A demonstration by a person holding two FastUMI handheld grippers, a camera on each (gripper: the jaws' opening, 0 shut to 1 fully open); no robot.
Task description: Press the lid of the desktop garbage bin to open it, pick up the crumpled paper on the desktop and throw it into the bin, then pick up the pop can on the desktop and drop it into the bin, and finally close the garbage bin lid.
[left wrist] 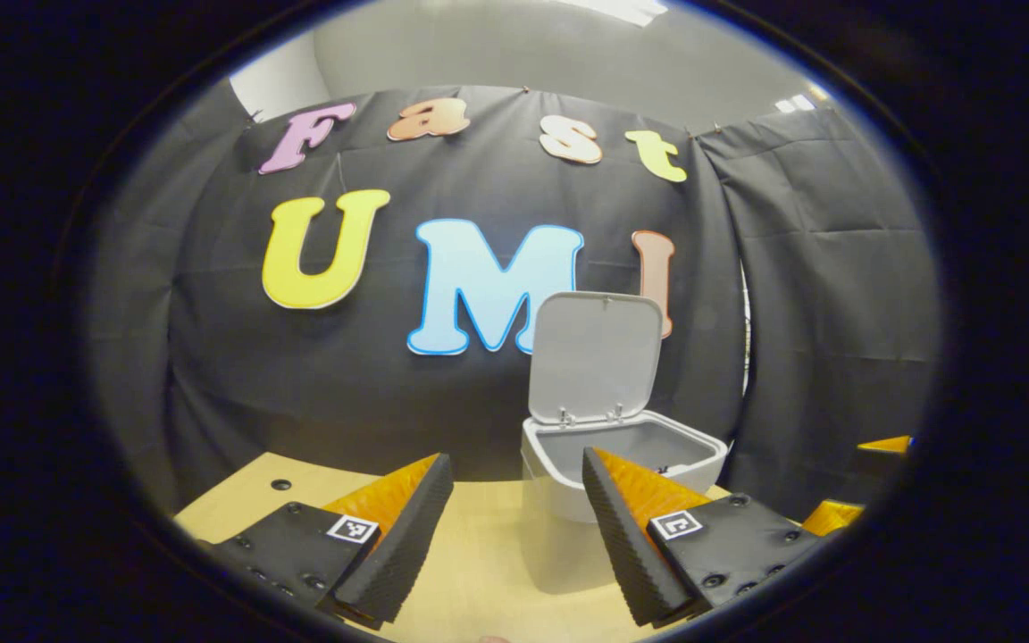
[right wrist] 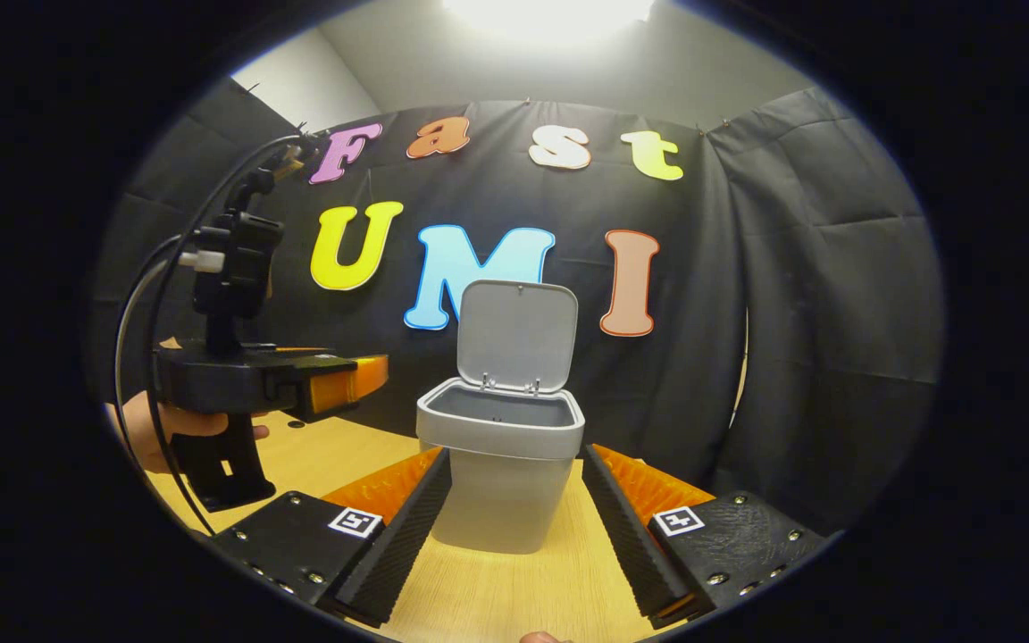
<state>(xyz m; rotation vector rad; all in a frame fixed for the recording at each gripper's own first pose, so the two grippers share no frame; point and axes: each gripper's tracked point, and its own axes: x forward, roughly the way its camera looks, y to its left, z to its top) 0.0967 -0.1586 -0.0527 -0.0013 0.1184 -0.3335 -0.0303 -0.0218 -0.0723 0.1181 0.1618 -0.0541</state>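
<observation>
Left gripper [right wrist: 363, 379] is held by a hand [right wrist: 153, 429] above the table [right wrist: 514, 589], fingers parted, empty. Bin [right wrist: 501, 473] stands centre on the table, lid [right wrist: 517, 335] upright; visible interior bare. Right gripper [right wrist: 514, 509]: spread, empty, just before the bin.

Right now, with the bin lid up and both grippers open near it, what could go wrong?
1. The lid stands upright over the garbage bin; a fast push could slam it or tip the bin backward.
2. The right gripper faces the bin with its jaws spread to either side; moving forward could shove the bin along the table.
3. The left gripper hovers near the rim, so both could collide.
</observation>
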